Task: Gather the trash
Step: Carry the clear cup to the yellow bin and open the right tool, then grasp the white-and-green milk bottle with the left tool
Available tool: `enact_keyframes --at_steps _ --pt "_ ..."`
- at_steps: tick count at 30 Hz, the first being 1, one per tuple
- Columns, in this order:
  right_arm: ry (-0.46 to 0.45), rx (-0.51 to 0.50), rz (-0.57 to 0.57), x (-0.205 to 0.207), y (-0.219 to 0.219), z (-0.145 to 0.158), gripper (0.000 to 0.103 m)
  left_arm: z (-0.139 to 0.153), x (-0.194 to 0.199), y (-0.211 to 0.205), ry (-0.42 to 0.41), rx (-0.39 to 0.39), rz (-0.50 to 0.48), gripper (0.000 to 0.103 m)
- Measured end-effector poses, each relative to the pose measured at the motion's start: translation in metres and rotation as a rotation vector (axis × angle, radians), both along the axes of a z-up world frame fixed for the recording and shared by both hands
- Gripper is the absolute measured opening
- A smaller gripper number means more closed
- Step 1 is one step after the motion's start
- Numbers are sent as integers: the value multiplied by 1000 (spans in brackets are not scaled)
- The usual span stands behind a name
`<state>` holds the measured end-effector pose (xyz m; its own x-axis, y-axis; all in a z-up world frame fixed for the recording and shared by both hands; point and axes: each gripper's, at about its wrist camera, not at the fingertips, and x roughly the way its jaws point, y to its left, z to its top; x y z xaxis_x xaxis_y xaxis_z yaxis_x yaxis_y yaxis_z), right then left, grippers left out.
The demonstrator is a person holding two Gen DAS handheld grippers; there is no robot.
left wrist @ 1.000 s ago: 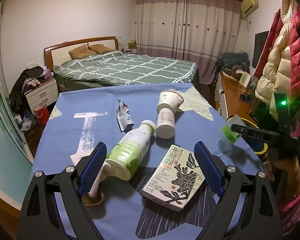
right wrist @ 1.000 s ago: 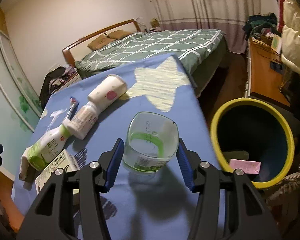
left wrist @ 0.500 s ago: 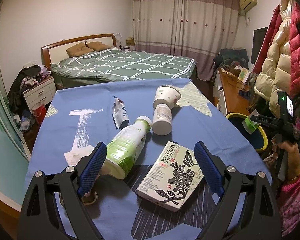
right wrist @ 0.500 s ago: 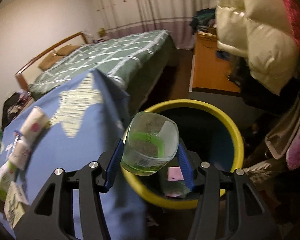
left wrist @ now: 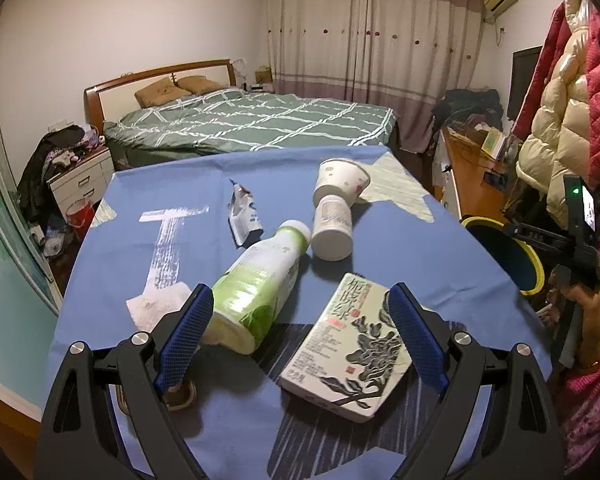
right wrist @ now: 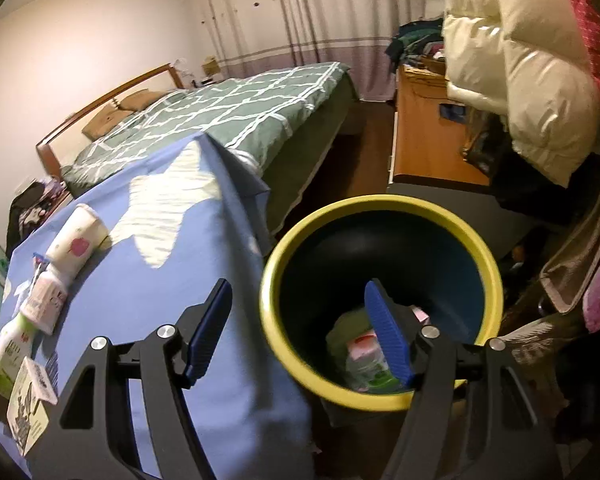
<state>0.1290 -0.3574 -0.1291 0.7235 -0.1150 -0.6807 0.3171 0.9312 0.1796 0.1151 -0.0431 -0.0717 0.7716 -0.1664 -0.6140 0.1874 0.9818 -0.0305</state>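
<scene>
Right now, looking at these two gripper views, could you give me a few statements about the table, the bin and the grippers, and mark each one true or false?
1. The right gripper holds a clear cup. False: its jaws have just been opening and nothing is between them.
2. The yellow-rimmed bin already has trash at its bottom. True.
3. The green bottle stands upright on the blue cloth. False: it lies on its side.
4. The left gripper is open, gripping nothing. True.
5. The flower-printed carton is in the bin. False: it lies on the cloth.
</scene>
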Motion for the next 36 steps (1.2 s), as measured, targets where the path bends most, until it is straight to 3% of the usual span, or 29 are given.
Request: enact_keyframes --at_steps 6,10,18,22,36 --pt "-1 -8 40 2 19 1 65 -9 2 23 18 0 37 88" --pt "0 -8 56 6 28 2 65 -20 2 41 48 -9 69 81" --pt "7 -13 72 7 38 1 65 -27 15 38 56 -32 0 77" --pt "6 -11 71 7 38 1 65 -24 35 29 52 8 -30 76" --pt "20 3 75 12 37 -3 65 -47 95 9 202 108 -72 72"
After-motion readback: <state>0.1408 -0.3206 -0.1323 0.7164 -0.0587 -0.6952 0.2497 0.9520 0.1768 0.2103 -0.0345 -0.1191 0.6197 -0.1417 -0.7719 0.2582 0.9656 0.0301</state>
